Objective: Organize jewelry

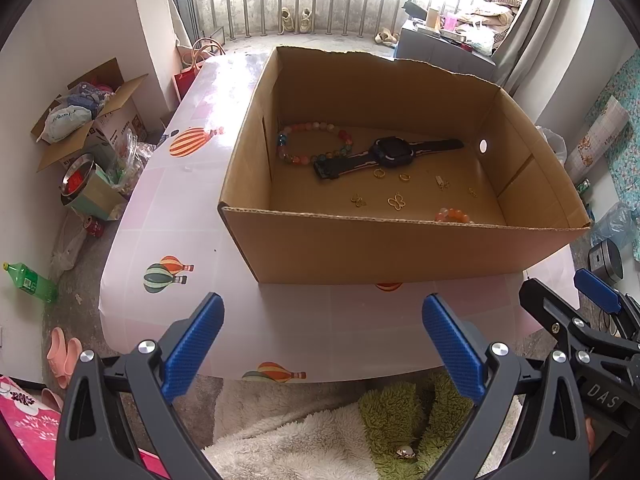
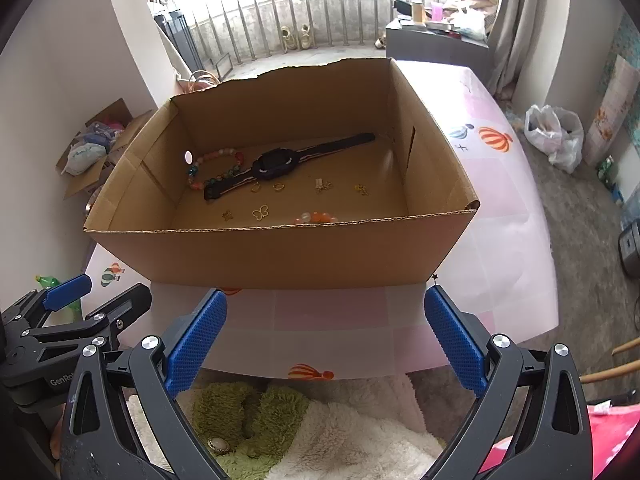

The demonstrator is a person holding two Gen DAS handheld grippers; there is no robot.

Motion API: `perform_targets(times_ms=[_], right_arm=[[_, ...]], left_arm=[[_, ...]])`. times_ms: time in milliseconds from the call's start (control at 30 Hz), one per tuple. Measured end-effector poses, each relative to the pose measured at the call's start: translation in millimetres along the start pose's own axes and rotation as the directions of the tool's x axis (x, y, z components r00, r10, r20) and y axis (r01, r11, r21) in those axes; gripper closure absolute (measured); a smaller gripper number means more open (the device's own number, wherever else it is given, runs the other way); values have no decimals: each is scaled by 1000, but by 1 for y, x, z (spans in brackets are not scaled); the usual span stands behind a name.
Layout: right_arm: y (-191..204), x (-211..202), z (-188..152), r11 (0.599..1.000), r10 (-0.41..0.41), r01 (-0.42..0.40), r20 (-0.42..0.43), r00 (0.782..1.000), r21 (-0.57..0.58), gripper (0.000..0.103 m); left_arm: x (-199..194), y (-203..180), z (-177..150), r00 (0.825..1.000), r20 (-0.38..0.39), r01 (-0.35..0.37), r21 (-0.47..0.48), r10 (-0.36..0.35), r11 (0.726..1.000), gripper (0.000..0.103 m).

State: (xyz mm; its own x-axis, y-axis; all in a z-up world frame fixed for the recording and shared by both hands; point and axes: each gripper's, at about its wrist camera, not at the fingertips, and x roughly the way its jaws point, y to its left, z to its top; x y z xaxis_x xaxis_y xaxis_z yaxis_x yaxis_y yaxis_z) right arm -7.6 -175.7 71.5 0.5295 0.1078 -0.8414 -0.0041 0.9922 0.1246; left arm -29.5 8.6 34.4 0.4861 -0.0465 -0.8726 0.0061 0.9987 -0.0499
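Observation:
An open cardboard box point(image 1: 400, 248) point(image 2: 280, 256) stands on the pink balloon-print table point(image 1: 168, 216) point(image 2: 504, 216). Inside lie a dark watch point(image 1: 390, 154) point(image 2: 276, 164), a multicoloured bead bracelet point(image 1: 314, 143) point(image 2: 212, 168), an orange bead bracelet point(image 1: 454, 215) point(image 2: 316, 218) by the near wall, and several small gold rings and butterfly charms point(image 1: 397, 201) point(image 2: 260, 212). My left gripper point(image 1: 322, 344) hangs open before the box's near wall, empty. My right gripper point(image 2: 326, 336) is open too, empty, beside the left one.
A fluffy white and green garment point(image 1: 320, 436) point(image 2: 320, 432) lies below the table edge. On the floor at left are a cardboard box of bags point(image 1: 86, 116), a metal bowl point(image 1: 76, 180) and a green bottle point(image 1: 30, 282). A white plastic bag point(image 2: 556, 136) sits right.

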Motion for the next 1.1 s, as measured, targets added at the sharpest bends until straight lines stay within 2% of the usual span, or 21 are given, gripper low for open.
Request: perform_targets(times_ms=[1100], right_arm=[[2, 1, -2, 1000, 3, -3, -2, 1000, -2, 8]], left_arm=[[0, 1, -3, 1000, -4, -3, -4, 3, 1000, 6]])
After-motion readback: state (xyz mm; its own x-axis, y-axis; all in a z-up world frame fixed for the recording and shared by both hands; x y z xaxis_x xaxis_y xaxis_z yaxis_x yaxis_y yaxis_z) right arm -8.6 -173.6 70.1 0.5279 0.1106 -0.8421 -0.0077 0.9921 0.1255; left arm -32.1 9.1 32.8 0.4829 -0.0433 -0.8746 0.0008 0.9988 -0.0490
